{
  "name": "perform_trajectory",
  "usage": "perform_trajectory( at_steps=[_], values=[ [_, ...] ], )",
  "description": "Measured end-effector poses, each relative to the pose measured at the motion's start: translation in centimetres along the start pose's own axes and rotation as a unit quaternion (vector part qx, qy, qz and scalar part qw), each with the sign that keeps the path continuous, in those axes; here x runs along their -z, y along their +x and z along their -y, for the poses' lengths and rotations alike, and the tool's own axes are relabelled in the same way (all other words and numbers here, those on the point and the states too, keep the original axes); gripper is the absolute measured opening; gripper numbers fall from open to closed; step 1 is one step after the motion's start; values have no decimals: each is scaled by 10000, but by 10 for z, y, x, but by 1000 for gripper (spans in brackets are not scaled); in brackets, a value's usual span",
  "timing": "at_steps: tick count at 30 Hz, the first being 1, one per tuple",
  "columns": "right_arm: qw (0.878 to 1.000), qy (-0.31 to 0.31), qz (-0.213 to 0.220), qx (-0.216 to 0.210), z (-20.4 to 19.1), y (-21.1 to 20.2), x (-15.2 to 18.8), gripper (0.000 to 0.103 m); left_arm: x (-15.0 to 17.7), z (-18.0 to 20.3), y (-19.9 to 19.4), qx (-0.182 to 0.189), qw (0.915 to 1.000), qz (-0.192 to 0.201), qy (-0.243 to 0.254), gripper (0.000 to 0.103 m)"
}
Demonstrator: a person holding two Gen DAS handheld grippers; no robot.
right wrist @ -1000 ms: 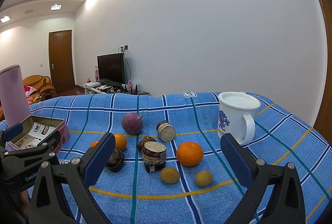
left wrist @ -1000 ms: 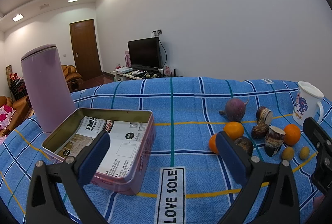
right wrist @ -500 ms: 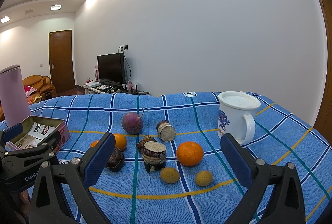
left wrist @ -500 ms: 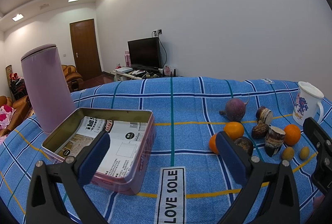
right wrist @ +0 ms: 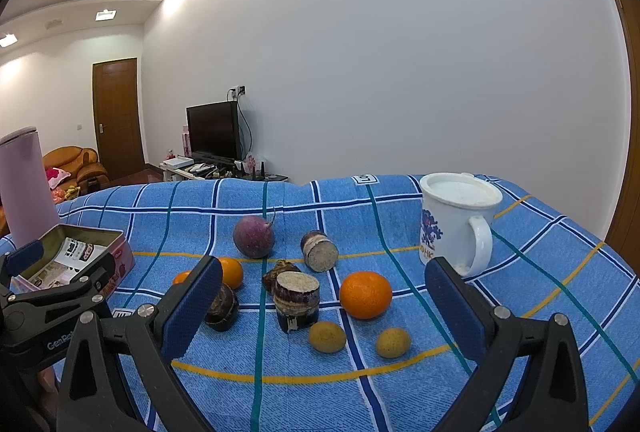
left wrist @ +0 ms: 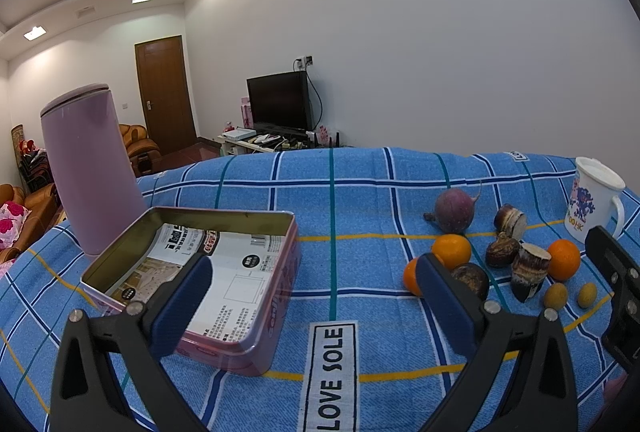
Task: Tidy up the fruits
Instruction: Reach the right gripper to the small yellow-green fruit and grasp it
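A cluster of produce lies on the blue checked cloth: a purple radish point(right wrist: 253, 242), three oranges, the largest point(right wrist: 365, 294) on the right, brown cut taro pieces point(right wrist: 297, 295), and two small yellow fruits point(right wrist: 327, 336). In the left wrist view the same radish point(left wrist: 454, 211) and oranges point(left wrist: 452, 251) sit to the right. An open pink tin box point(left wrist: 208, 284) with a printed paper inside lies at the left. My left gripper point(left wrist: 312, 306) hovers open between tin and fruit. My right gripper point(right wrist: 323, 312) hovers open and empty just before the cluster.
A tall pink cylinder container point(left wrist: 90, 171) stands behind the tin. A white lidded mug point(right wrist: 458, 222) stands at the back right of the fruit. The cloth's far edge drops off toward a room with a TV point(right wrist: 214, 129) and a door.
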State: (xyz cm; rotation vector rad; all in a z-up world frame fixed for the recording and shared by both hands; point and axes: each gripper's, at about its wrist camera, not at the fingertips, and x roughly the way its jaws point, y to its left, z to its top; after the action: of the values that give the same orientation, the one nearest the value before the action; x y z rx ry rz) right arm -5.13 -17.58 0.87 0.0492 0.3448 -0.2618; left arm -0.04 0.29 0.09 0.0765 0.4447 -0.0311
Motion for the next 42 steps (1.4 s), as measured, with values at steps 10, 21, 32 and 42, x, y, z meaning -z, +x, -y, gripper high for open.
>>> perform_trajectory(
  at_steps=[10,21,32,42],
  values=[
    [9952,734,-505,401,69,15,-2,101,3,3,1,274,9995,-90,95,103],
    [9821,640,-1695,-522,76,38,18,57,5,16,1,872,9952,-271,350,103],
    [9630,454,-2578,-637,78,68,36,47,8,36,-1,1084,9899,-388,825,92],
    [9742,686,-2071,-578,98,55,23,29,7,91,-12,1571,9811,-797,798,92]
  ],
)
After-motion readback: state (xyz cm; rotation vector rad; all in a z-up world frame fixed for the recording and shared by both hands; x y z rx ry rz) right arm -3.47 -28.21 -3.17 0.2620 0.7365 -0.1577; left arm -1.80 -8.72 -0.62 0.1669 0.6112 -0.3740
